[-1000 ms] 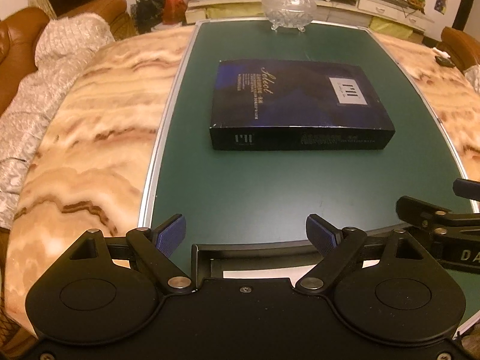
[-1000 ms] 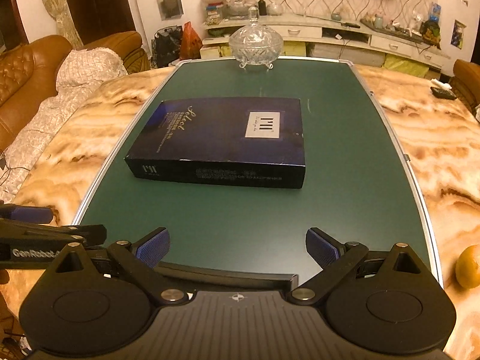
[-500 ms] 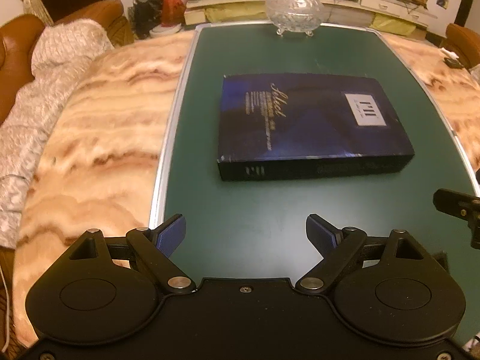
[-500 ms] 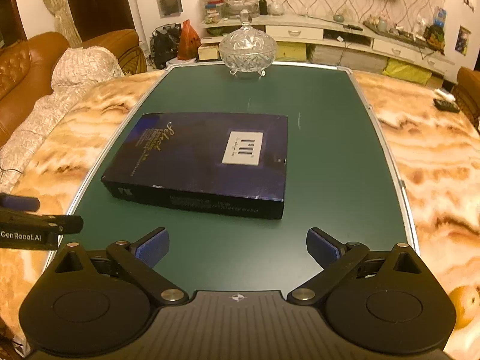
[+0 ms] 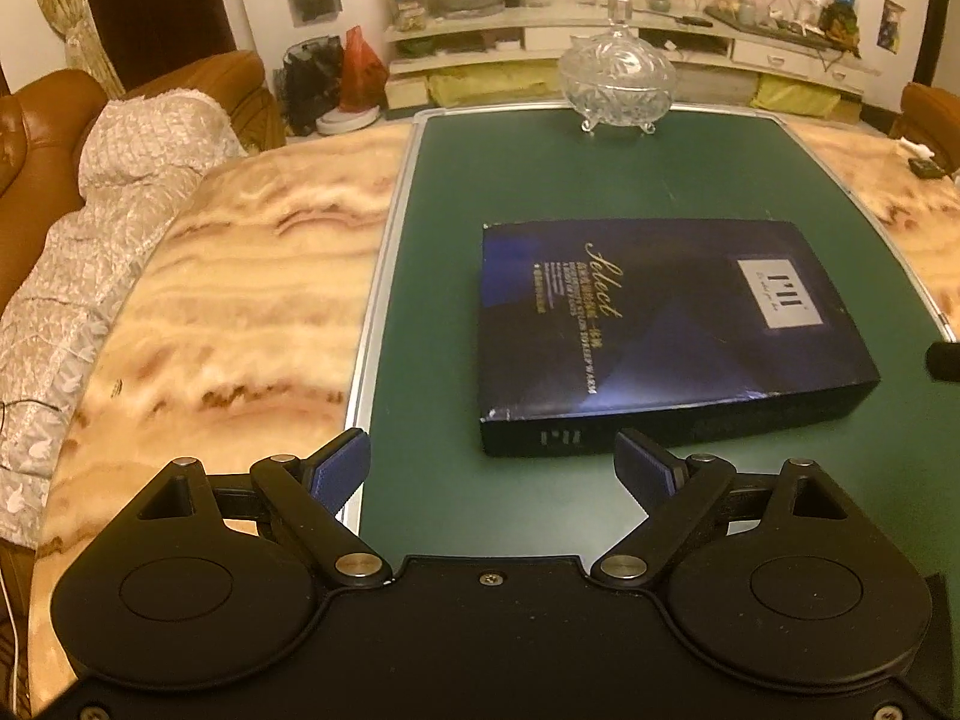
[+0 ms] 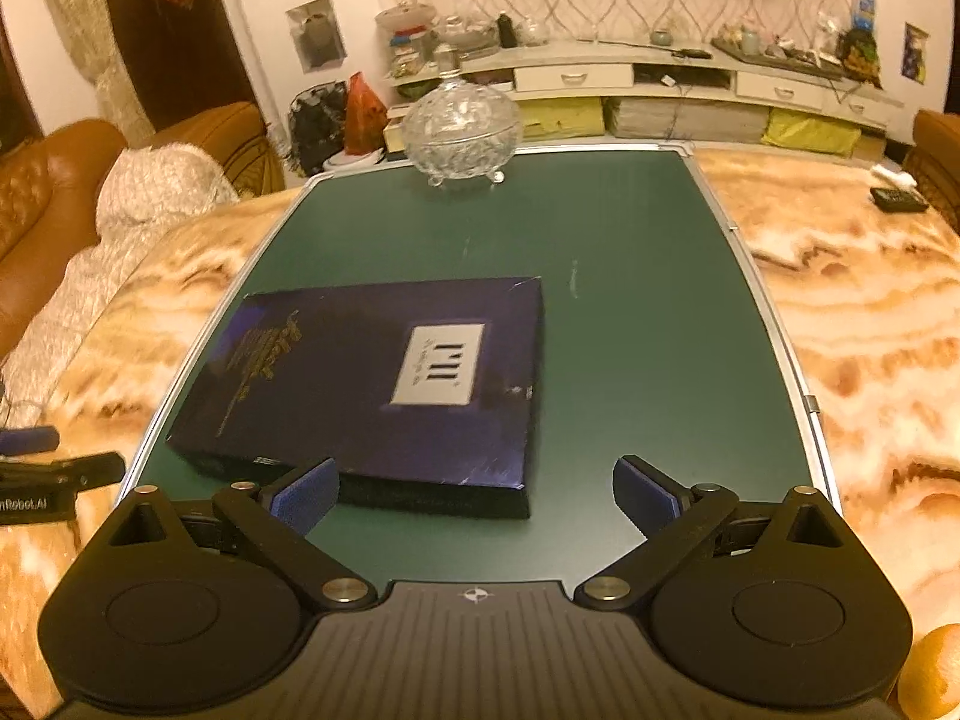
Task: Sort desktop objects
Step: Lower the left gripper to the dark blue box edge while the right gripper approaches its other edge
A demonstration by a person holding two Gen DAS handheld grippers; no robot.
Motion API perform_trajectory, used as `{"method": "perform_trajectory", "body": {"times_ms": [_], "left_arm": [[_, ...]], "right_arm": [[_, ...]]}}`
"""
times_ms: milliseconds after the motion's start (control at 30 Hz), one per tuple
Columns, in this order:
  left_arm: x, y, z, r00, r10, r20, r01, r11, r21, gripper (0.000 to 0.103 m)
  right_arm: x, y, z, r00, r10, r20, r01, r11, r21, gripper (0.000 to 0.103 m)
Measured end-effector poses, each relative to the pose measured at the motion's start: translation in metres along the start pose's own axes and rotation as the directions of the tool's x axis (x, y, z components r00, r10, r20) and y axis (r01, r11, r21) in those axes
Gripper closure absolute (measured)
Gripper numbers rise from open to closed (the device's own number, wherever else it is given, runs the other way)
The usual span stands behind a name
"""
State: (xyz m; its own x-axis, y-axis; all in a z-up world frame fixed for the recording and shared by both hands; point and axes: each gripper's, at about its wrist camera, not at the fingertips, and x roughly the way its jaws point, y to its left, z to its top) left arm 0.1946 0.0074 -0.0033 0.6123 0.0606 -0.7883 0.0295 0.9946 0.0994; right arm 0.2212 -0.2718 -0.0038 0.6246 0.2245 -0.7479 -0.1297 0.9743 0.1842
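Both wrist cameras look forward and down over the green mat [image 5: 690, 180] toward the far wall shelf [image 6: 630, 66]; the left view sits close behind the dark blue box [image 5: 654, 324] near its left corner; the right view sits close behind its right corner; both share the box and crystal bowl [image 6: 461, 129].

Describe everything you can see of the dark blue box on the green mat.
The dark blue box is flat, rectangular, apparently cardboard, closed, lying flat on the green mat. Its lid carries gold script and a pale square label; the near side shows a small logo, with whitish scuffing at a near corner. Nothing rests on it, and neither gripper touches it.
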Motion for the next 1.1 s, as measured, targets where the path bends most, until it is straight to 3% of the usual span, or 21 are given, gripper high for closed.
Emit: {"method": "perform_trajectory", "body": {"times_ms": [467,833,1100], "left_arm": [[0.038,0.000,0.015,0.999,-0.040,-0.004,0.040,0.999,0.002,0.014],[0.083,0.020,0.045,0.991,-0.126,-0.049,0.121,0.988,-0.092,0.014],[0.108,0.021,0.051,0.990,-0.114,-0.080,0.107,0.990,-0.090,0.012]], "right_arm": [[0.036,-0.015,0.017,1.000,-0.016,-0.011,0.016,1.000,-0.005,0.002],[0.075,-0.030,0.035,0.998,0.031,-0.052,-0.028,0.998,0.057,0.002],[0.101,-0.029,0.039,0.994,0.054,-0.092,-0.046,0.996,0.078,0.002]]}}
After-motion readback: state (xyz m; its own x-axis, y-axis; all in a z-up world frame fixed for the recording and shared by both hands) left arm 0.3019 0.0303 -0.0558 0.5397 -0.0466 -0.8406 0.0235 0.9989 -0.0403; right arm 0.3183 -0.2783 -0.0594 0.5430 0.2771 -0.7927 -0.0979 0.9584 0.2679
